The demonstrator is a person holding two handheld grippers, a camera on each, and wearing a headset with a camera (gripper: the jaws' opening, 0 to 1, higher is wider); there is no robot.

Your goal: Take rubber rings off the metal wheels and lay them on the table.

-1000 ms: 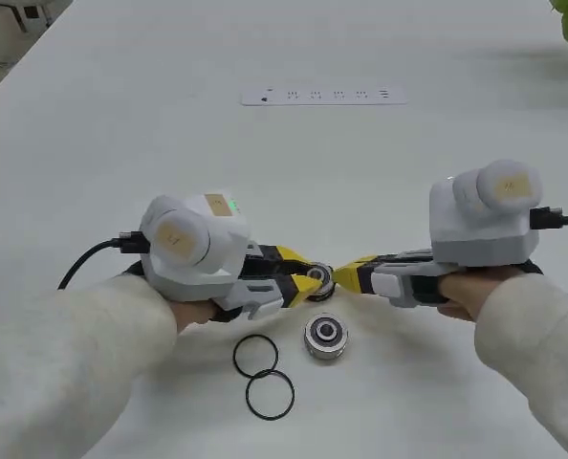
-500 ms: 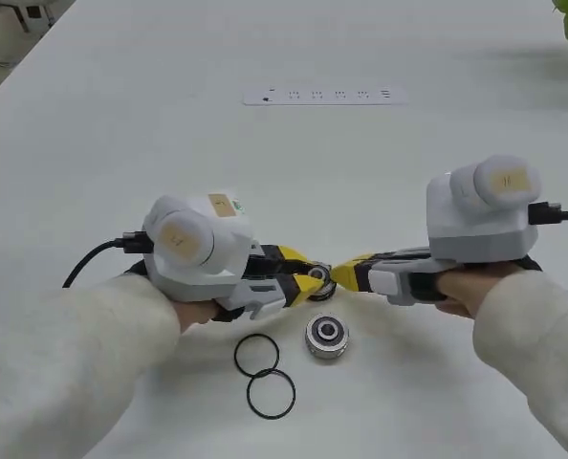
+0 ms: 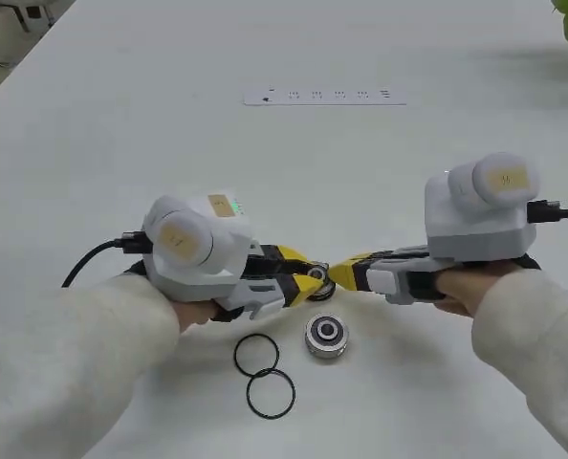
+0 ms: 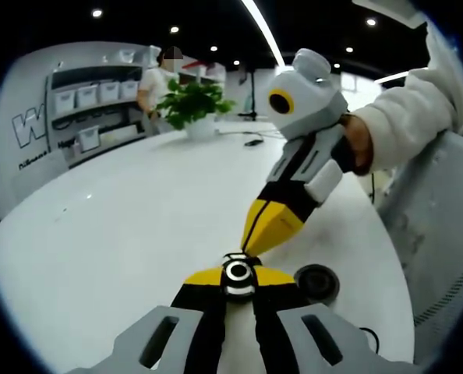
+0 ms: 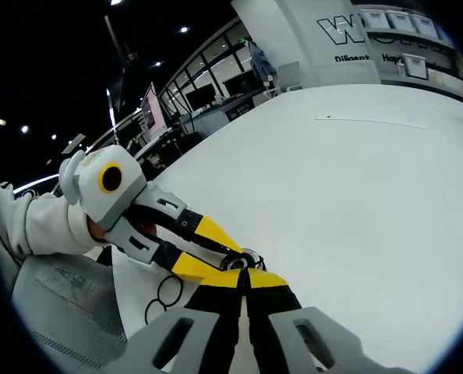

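- Left gripper view, far left wall: wall lettering (image 4: 25, 126) starts with a large "W". The smaller line beneath is too blurred to read.
- Right gripper view, far right wall: large "W" (image 5: 334, 29), remainder cut off. The small line below is illegible.
- Head view: tan sticker (image 3: 223, 205) on the left gripper (image 3: 313, 279) and the markings on the far power strip (image 3: 322, 96) are unreadable.

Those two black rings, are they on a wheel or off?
Off. Both rubber rings lie flat on the table, touching each other, beside the loose metal wheel, not around it.
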